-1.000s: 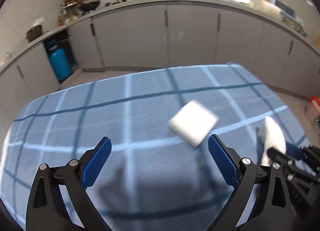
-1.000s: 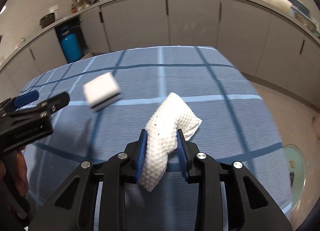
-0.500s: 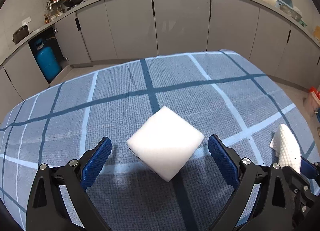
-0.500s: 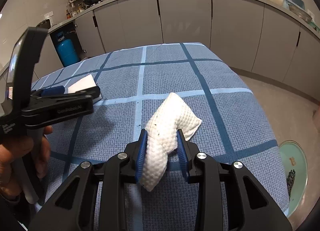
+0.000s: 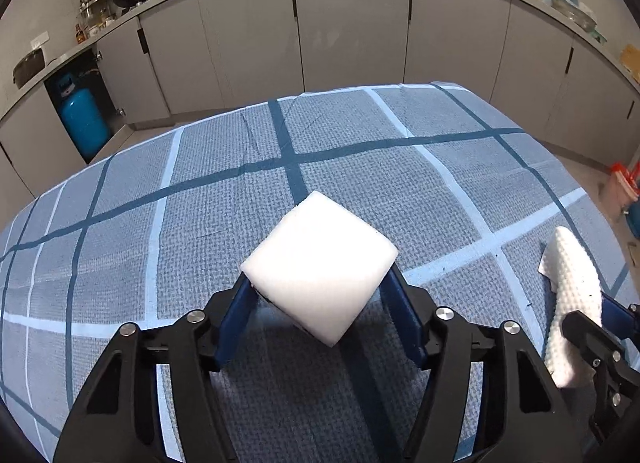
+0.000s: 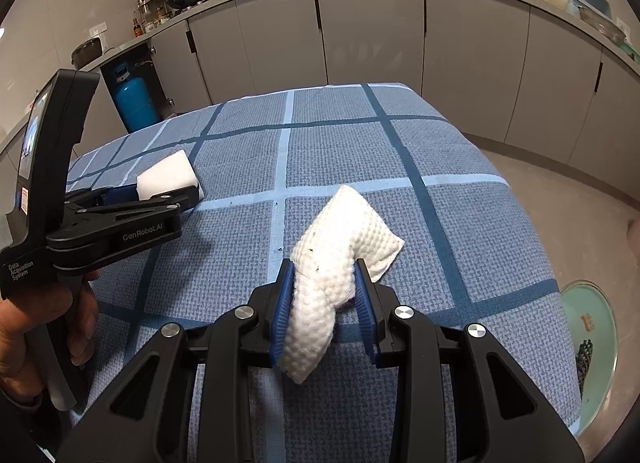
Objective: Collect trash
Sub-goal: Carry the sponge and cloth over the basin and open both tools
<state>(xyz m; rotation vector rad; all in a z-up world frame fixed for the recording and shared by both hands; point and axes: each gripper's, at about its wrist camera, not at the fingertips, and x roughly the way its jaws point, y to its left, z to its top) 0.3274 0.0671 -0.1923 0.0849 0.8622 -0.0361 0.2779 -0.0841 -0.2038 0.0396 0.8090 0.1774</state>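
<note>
A white foam block (image 5: pixel 316 259) sits on the blue checked tablecloth (image 5: pixel 360 143), turned corner-on between my left gripper's blue pads. My left gripper (image 5: pixel 318 283) is closing, and its pads touch the block's two side corners. From the right wrist view the same block (image 6: pixel 168 175) shows at the tips of the left gripper (image 6: pixel 188 195), low over the cloth. My right gripper (image 6: pixel 324 267) is shut on a crumpled white paper towel (image 6: pixel 344 231), held just above the table. The towel (image 5: pixel 572 275) also appears at the right edge of the left wrist view.
A hand (image 6: pixel 24 327) holds the left gripper's handle. Grey cabinets (image 5: pixel 352 23) curve behind the table, with a blue gas cylinder (image 5: pixel 82 123) at the left. On the floor to the right lie a glass lid (image 6: pixel 592 343) and a red-topped container (image 5: pixel 624 183).
My left gripper came forward and down over the foam block, then its jaws drew in from wide apart until they met the block's corners. The right gripper and towel stayed put.
</note>
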